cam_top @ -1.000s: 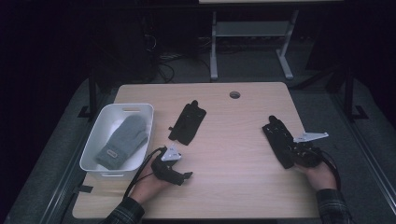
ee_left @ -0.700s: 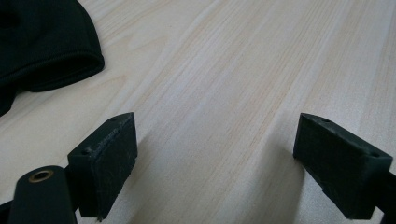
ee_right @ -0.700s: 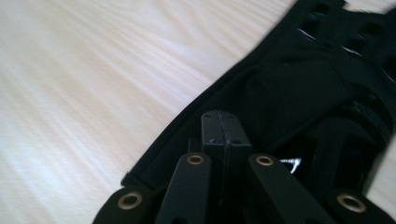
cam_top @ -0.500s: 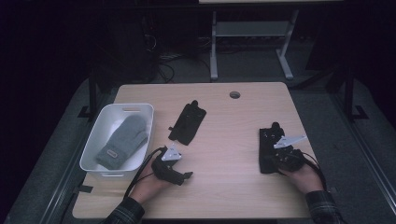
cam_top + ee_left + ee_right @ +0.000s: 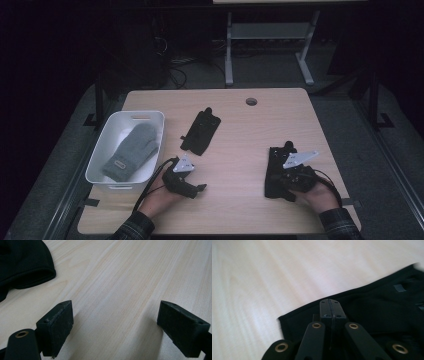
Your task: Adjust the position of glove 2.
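Observation:
A black glove (image 5: pixel 274 161) lies at the right of the wooden table (image 5: pixel 240 150). My right gripper (image 5: pixel 281 182) rests on its near end. In the right gripper view its jaws are pressed together (image 5: pixel 330 305) over the edge of that black glove (image 5: pixel 377 310), pinching the fabric. A second black glove (image 5: pixel 201 131) lies near the table's middle. My left gripper (image 5: pixel 194 182) sits just in front of it, open (image 5: pixel 115 322) with bare wood between its pads. That glove's cuff (image 5: pixel 22 262) shows off to the jaws' upper left.
A white basket (image 5: pixel 100 165) at the table's left holds a grey mitten (image 5: pixel 131 150). A round cable hole (image 5: pixel 251 101) is near the far edge. Beyond the table stands a metal frame (image 5: pixel 265 35) on a dark floor.
My right gripper has moved left, towards the table's middle, dragging the black glove with it and turning it more upright. The left gripper has stayed put.

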A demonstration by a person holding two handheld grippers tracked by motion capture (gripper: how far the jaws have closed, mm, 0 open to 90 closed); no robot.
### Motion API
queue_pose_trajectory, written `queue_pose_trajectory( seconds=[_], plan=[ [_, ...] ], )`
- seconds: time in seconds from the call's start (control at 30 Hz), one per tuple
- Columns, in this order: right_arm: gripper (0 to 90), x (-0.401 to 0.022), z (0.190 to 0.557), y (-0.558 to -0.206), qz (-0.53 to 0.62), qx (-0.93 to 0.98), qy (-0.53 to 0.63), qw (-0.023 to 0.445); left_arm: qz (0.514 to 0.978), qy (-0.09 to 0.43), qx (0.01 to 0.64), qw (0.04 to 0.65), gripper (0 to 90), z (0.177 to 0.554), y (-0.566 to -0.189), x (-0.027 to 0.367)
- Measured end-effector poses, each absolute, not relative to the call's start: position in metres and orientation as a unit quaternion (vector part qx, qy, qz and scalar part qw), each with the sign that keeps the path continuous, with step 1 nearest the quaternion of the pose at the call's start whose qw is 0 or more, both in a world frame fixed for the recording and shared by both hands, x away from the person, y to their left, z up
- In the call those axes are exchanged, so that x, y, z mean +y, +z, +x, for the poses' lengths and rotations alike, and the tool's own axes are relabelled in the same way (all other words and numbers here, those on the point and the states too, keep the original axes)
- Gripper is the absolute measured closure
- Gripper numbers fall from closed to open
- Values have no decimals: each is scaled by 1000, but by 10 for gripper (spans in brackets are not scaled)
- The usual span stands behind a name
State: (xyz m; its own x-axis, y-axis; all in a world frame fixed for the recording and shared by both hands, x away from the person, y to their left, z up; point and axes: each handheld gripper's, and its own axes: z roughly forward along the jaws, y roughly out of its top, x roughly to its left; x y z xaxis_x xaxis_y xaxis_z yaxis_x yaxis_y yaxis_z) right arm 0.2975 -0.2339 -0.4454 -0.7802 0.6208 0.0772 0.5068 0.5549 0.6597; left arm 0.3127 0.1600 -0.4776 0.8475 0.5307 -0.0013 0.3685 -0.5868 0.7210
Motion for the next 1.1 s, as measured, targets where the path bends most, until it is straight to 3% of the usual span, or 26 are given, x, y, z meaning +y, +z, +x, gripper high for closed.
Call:
queue_pose_trajectory(
  seconds=[0.1, 0.27, 0.5, 1.1],
  plan=[
    [900, -248, 309, -437, 347, 862, 350, 120, 884, 107, 255, 377, 125, 313, -478, 160],
    [900, -269, 332, -433, 394, 836, 355, 140, 884, 107, 256, 377, 126, 313, -478, 159],
    [900, -275, 355, -445, 414, 838, 330, 131, 884, 108, 256, 377, 126, 313, -478, 159],
    [900, -254, 366, -458, 402, 852, 315, 115, 884, 109, 257, 375, 126, 314, -477, 158]
  ],
)
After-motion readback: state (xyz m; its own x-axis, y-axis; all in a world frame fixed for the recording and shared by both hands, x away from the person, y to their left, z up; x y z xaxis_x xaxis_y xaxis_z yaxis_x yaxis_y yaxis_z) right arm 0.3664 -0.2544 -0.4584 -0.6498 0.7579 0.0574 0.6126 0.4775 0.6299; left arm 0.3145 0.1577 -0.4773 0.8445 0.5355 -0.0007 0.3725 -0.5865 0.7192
